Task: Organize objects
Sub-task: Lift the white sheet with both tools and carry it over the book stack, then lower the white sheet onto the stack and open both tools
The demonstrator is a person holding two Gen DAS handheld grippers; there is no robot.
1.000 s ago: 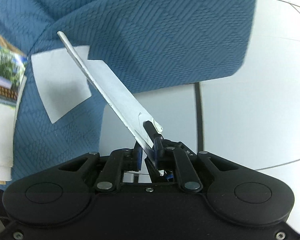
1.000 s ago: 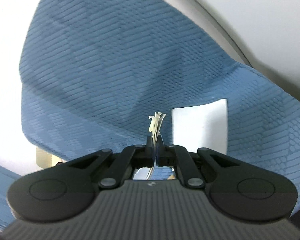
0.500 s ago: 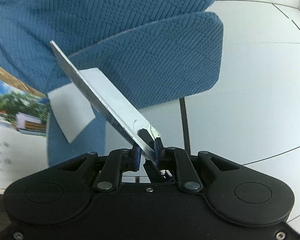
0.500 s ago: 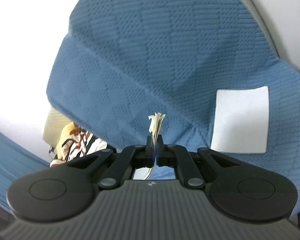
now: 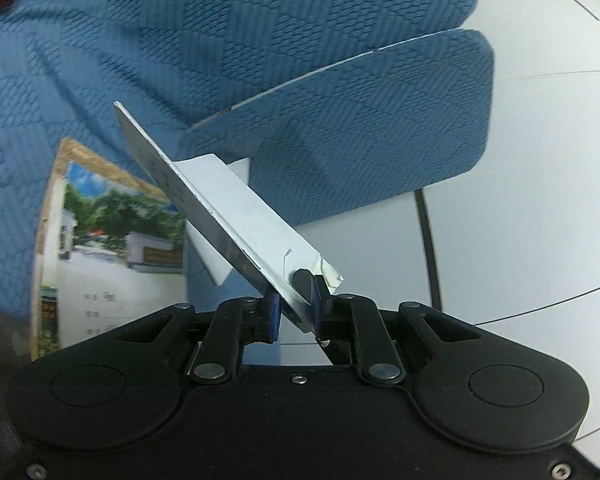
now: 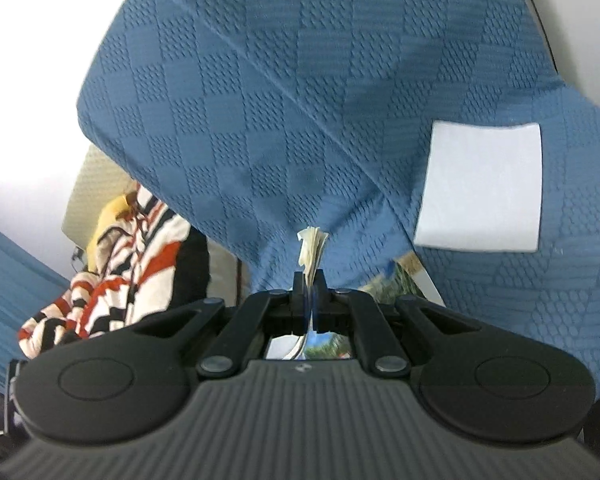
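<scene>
Both grippers carry thin paper items over a blue quilted cover.

Left wrist view: the left gripper [image 5: 296,312] has a flat white booklet [image 5: 236,216] wedged edge-on between its narrowly parted jaws, the sheet slanting up and to the left; its corner sticks out past the right finger. Behind it lies the blue cover [image 5: 260,60], with a photo-covered notebook [image 5: 112,248] at lower left, which showed only as a sliver at the edge a second ago. Right wrist view: the right gripper [image 6: 310,280] is clamped tight on a thin sheaf of cream pages [image 6: 312,250] standing upright from the fingertips. A white label [image 6: 480,188] on the cover sits upper right; striped clothing [image 6: 112,272], hidden a second ago, now shows at left.
</scene>
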